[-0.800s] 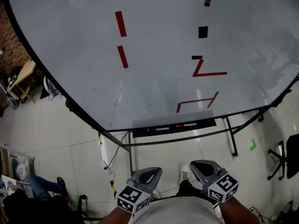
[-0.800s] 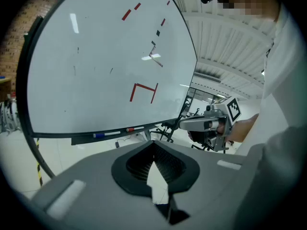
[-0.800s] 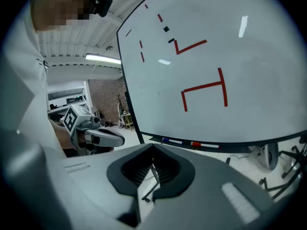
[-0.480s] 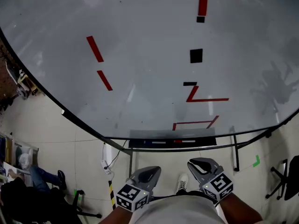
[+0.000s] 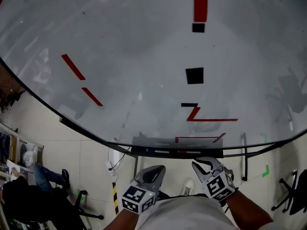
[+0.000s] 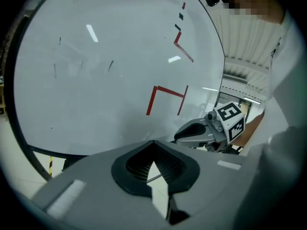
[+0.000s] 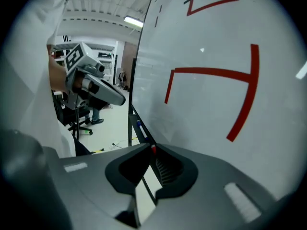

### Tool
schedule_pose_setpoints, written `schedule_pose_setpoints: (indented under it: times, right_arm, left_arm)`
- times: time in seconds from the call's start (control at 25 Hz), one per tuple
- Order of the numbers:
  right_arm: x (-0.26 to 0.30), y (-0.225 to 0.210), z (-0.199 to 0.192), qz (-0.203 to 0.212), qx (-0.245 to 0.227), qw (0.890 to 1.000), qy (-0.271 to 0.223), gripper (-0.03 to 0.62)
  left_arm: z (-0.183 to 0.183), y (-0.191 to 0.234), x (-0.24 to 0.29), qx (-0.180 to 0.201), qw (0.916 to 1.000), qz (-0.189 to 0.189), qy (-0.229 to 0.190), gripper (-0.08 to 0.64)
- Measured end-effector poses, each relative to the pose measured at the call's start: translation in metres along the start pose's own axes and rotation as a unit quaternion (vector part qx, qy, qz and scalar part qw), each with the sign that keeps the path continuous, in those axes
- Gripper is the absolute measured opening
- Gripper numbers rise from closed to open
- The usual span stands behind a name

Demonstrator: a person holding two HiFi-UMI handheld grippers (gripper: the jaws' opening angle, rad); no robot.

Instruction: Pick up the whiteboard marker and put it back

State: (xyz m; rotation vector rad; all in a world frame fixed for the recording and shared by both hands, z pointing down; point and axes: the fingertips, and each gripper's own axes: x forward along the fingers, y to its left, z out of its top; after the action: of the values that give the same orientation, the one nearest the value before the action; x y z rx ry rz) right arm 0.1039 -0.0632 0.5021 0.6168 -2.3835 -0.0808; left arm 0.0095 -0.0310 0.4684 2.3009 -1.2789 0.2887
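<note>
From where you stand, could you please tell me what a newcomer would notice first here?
The huge whiteboard fills the head view, marked with red strips and a black square. Under its bottom edge a dark tray holds markers, and just below it the left gripper and right gripper hang shut and empty.

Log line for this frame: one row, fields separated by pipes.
stage: pre-grasp | left gripper: jaws shut, empty | right gripper: jaws shut, empty | red whiteboard marker: lying in dark tray below white whiteboard
</note>
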Motion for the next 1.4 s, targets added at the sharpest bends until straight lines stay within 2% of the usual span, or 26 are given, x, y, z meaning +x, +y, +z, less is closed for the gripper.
schedule_pose_setpoints:
  times: [0.12, 0.28, 0.52, 0.76, 1.08, 1.24, 1.4]
  right_arm:
    - [0.016, -0.005, -0.013, -0.025, -0.029, 0.998, 0.04, 0.032]
    - [0.035, -0.005, -0.025, -0.043, -0.058, 0.993, 0.092, 0.032]
    - [0.063, -0.007, -0.04, -0.066, -0.089, 0.982, 0.156, 0.054]
    - [0.075, -0.009, -0.05, -0.075, -0.144, 0.968, 0.193, 0.063]
    - [0.084, -0.007, -0.057, -0.077, -0.202, 0.95, 0.227, 0.063]
    - [0.09, -0.007, -0.059, -0.068, -0.226, 0.941, 0.242, 0.063]
    - [0.096, -0.005, -0.059, -0.052, -0.262, 0.929, 0.255, 0.061]
  left_arm:
    - [0.0, 0.008, 0.006, 0.007, 0.9996, -0.014, 0.022, 0.017]
    - [-0.003, 0.016, 0.008, 0.041, 0.9968, -0.044, 0.052, 0.017]
    - [-0.009, 0.033, 0.006, 0.041, 0.9942, -0.073, 0.068, 0.017]
    - [-0.016, 0.034, 0.001, 0.046, 0.9909, -0.098, 0.081, 0.017]
    - [-0.015, 0.048, -0.006, 0.042, 0.9922, -0.091, 0.074, 0.017]
    - [-0.015, 0.051, -0.01, 0.07, 0.9921, -0.08, 0.068, 0.017]
    - [-0.018, 0.051, -0.014, 0.051, 0.9933, -0.079, 0.067, 0.017]
